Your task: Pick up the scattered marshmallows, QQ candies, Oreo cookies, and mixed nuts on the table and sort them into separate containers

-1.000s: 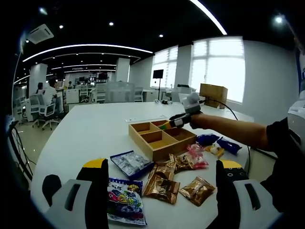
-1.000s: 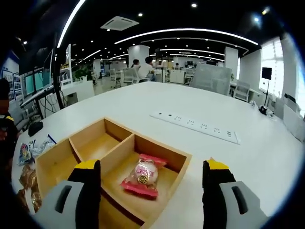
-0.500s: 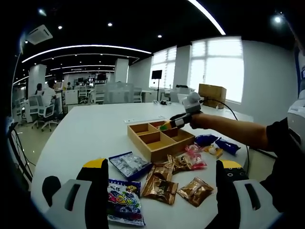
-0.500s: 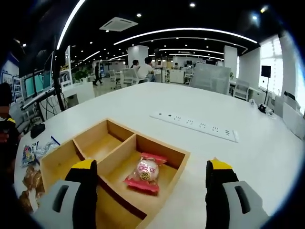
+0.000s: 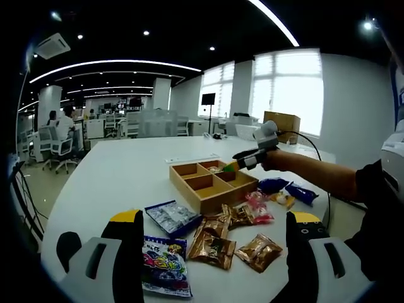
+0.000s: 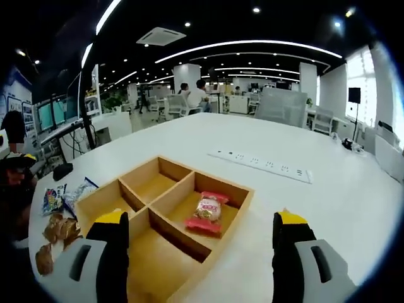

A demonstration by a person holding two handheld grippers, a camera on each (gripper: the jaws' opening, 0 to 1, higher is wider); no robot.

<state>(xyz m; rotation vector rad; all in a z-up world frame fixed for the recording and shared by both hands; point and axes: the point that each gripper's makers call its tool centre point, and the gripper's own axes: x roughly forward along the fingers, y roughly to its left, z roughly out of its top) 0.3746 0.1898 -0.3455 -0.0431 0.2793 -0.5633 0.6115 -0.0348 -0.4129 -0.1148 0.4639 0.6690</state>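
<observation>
One pink-wrapped round sweet (image 6: 205,214) lies in our four-compartment wooden tray (image 6: 107,197); both grippers' jaws are spread, empty. Next we fetch a gold foil packet (image 5: 259,251).

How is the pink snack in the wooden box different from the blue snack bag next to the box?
The pink packet lies inside a compartment of the wooden box; the blue bag lies on the table outside it. The pink packet has a round pale treat showing in its middle; the blue bag has a clear middle with pale pieces inside. Both are sealed snack packs lying flat.
</observation>
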